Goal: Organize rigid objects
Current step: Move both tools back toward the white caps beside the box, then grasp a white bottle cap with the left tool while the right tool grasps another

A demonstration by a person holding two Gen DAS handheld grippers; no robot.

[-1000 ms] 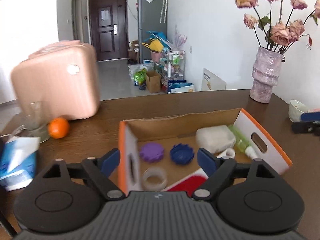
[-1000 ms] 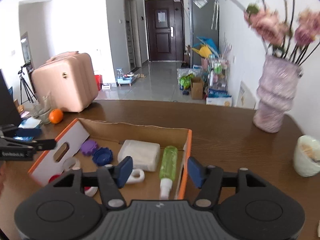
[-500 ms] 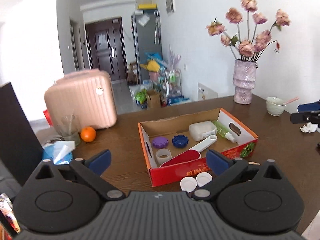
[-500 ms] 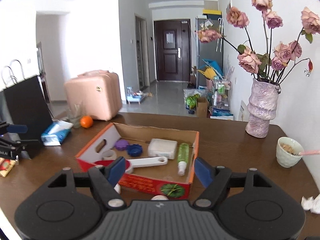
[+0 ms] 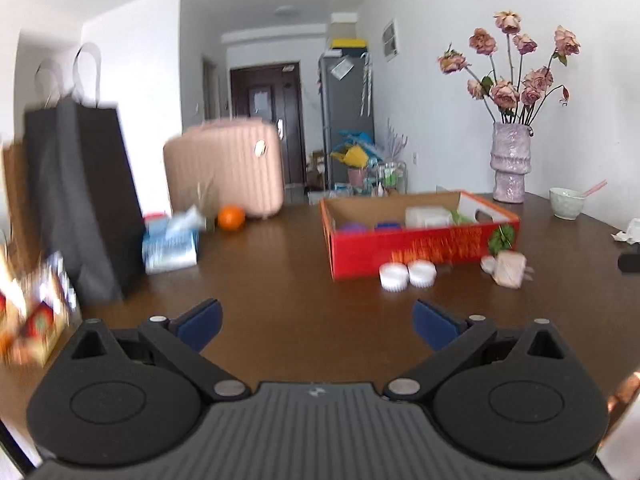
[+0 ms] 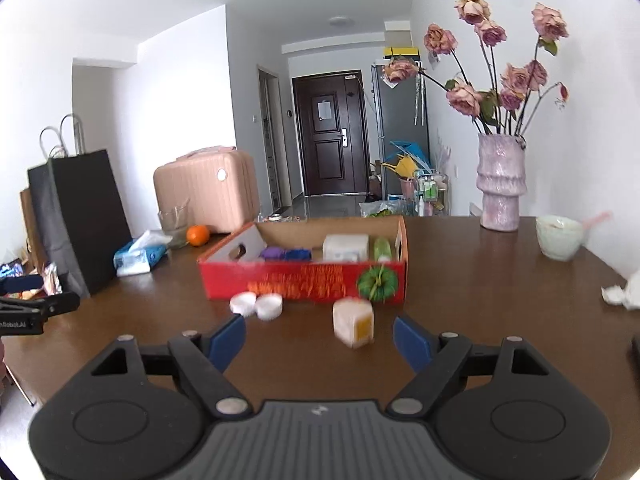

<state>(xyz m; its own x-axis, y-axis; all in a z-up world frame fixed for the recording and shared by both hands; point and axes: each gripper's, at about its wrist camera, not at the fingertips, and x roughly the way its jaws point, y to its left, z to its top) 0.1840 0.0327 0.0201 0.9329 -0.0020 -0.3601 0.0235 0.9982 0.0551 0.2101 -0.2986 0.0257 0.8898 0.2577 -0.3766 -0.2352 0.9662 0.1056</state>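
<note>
while both claws are hovering low over the dark brown wooden counter [image 5: 304,280], the left claw [image 5: 316,322] is gaping wide with nothing between its blue pads, and the right claw [image 6: 320,340] is likewise spreading its blue pads apart, released and empty. the red cardboard box with an open top [image 6: 304,282] is sitting near the middle of the counter, well ahead of both claws. inside it, a purple ridged lid [image 6: 272,253], a dark blue ridged lid [image 6: 298,254], a white rectangular container [image 6: 346,247] and a pale green bottle [image 6: 382,249] are lying in a row along the far part. two white round caps [image 6: 257,305] are resting side by side on the counter, just in front of the box's red wall. a small cream-coloured cube with a yellow patch [image 6: 354,322] is lying tilted near the box's right front corner, between the box and the right claw's pads. off to the left, a black paper bag [image 6: 76,216], a blue tissue pack [image 6: 138,256], an orange [image 6: 198,235] and a pink ribbed suitcase [image 6: 204,190] are standing apart from the box. a lilac vase of dried roses [image 6: 500,184] and a pale green bowl [image 6: 558,236] are sitting on the right.
</note>
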